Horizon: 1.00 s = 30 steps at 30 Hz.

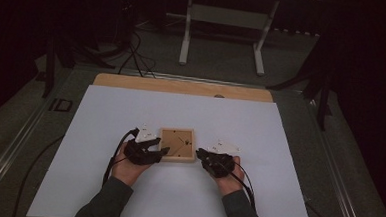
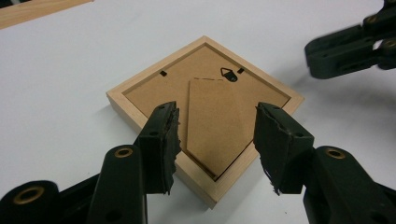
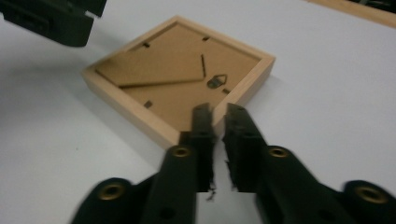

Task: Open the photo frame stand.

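A wooden picture frame (image 1: 177, 144) lies back-up on the white tabletop (image 1: 131, 110) between the 2 grippers. The left gripper (image 2: 215, 140) gapes wide around its near corner; the right gripper (image 3: 218, 135), nearly closed on nothing, points at its edge.

Your forearms come in from the near edge of the table, sleeves dark, each hand wrapped around a gripper. Your left gripper (image 1: 155, 147) sits left of the table's middle, pointing right and slightly away from you, its jaws spread wide apart with the worn pads facing each other. Your right gripper (image 1: 199, 152) sits right of the middle, pointing left toward the other one, its jaws drawn almost together with only a thin slit between the pads and nothing between them.
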{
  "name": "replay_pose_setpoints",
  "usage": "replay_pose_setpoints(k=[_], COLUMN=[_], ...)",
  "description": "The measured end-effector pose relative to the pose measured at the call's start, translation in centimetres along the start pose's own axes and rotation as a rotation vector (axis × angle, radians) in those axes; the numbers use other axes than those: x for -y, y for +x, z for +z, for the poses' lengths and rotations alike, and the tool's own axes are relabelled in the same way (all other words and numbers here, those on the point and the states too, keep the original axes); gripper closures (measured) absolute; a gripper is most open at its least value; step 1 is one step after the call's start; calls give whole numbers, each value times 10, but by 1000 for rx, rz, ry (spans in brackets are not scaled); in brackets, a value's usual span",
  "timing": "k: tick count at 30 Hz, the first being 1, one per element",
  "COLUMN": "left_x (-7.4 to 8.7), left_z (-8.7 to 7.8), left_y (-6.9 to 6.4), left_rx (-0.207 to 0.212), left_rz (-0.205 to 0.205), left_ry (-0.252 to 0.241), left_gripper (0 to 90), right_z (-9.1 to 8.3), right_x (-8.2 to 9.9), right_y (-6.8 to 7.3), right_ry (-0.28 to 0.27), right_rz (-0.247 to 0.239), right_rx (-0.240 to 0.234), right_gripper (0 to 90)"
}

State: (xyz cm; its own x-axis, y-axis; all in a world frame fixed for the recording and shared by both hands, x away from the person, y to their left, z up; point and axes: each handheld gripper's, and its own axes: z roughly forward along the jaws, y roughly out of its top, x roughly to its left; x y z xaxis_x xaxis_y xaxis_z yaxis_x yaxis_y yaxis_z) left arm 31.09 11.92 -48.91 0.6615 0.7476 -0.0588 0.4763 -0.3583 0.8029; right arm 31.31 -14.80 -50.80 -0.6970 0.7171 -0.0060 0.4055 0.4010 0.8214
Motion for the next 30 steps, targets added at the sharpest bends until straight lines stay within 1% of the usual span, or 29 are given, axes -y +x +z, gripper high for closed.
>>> replay_pose_setpoints(k=[1,2,4,9,12,17,26,30], left_x=[0,0,1,1,2,3,5,6], left_z=[1,2,3,5,7,10,18,22], left_y=[-1,0,-1,-1,-2,-2,-4,-4], left_rx=[1,0,-4,-5,-5,-7,-12,-18], left_rz=[-3,2,-1,9,6,13,24,26], left_ry=[-1,3,3,10,11,24,50,50], left_gripper=[497,496,493,492,492,491,482,473], right_z=[2,3,7,12,12,12,12,12], right_x=[1,1,2,5,5,6,7,7], right_y=[1,2,4,7,6,6,8,8], right_ry=[2,3,10,25,24,18,11,10], right_rz=[-3,-7,-13,-23,-19,-3,-10,-12], right_rx=[-2,-8,-10,-23,-27,-36,-31,-30], right_gripper=[882,896,899,900,900,900,900,900])
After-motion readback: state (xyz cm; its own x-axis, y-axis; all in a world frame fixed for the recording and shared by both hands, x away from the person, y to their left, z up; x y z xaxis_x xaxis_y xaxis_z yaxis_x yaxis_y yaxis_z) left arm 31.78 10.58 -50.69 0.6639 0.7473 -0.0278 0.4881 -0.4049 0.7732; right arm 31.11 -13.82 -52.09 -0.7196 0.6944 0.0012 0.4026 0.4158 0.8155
